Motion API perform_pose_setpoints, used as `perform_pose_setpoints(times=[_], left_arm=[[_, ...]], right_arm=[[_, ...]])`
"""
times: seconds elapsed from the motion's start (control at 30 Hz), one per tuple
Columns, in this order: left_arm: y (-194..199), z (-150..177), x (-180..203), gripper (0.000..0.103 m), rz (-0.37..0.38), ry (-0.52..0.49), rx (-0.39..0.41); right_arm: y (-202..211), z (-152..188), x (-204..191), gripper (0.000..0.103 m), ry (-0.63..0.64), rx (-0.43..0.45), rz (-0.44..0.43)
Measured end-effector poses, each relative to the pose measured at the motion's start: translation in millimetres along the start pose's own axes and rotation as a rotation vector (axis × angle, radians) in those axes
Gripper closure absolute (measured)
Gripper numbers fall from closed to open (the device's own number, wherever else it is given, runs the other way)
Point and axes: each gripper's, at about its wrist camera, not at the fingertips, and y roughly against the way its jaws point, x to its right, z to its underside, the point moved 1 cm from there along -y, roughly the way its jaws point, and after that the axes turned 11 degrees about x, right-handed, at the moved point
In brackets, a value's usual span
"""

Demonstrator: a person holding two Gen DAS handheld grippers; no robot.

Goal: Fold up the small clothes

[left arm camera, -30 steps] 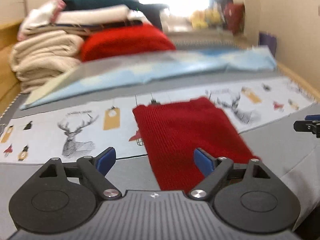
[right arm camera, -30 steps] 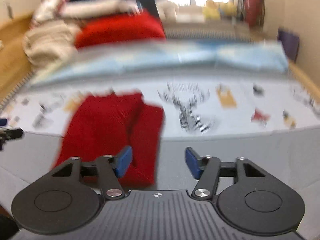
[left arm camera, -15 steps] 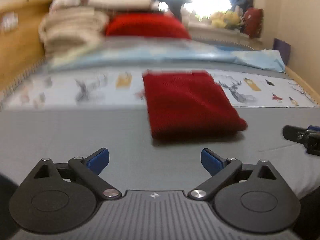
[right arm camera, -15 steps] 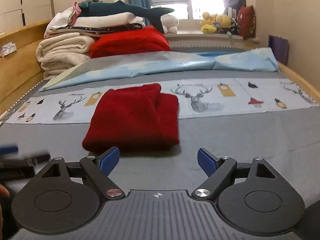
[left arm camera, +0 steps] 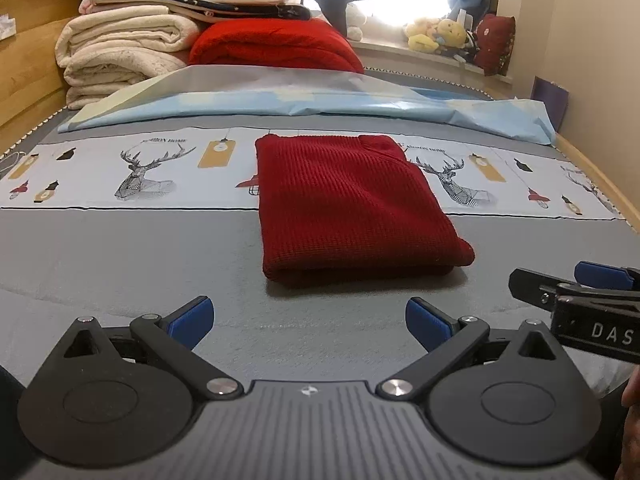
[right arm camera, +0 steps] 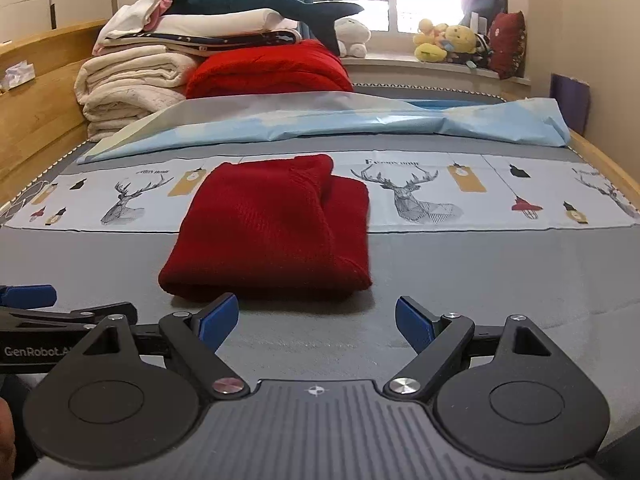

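A dark red knit garment [left arm camera: 348,204] lies folded into a flat rectangle on the grey bed cover; it also shows in the right wrist view [right arm camera: 272,232]. My left gripper [left arm camera: 310,322] is open and empty, held back from the garment's near edge. My right gripper [right arm camera: 316,320] is open and empty, also just short of the near edge. The right gripper's tip shows at the right of the left wrist view [left arm camera: 576,292], and the left gripper's tip at the left of the right wrist view [right arm camera: 60,312].
A white printed strip with deer [left arm camera: 148,168] crosses the bed under the garment's far half. A light blue sheet [left arm camera: 320,100] lies behind it. Stacked blankets and a red blanket [left arm camera: 272,46] stand at the back left. Wooden bed rails [right arm camera: 36,116] run along both sides.
Both grippers have drawn back from the garment toward the near side of the bed. The garment lies folded and flat, free of both grippers.
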Motion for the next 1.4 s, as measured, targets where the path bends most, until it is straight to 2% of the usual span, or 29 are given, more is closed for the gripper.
perform_pose_setpoints(times=[0.47, 1.4], left_arm=[[-0.1, -2.7, -0.5, 0.001, 0.017, 0.008, 0.028], [-0.9, -1.2, -0.3, 0.001, 0.027, 0.006, 0.024]], right_arm=[[-7.3, -3.4, -8.2, 0.016, 0.009, 0.006, -0.013], [-9.3, -3.4, -10.6, 0.017, 0.018, -0.002, 0.009]])
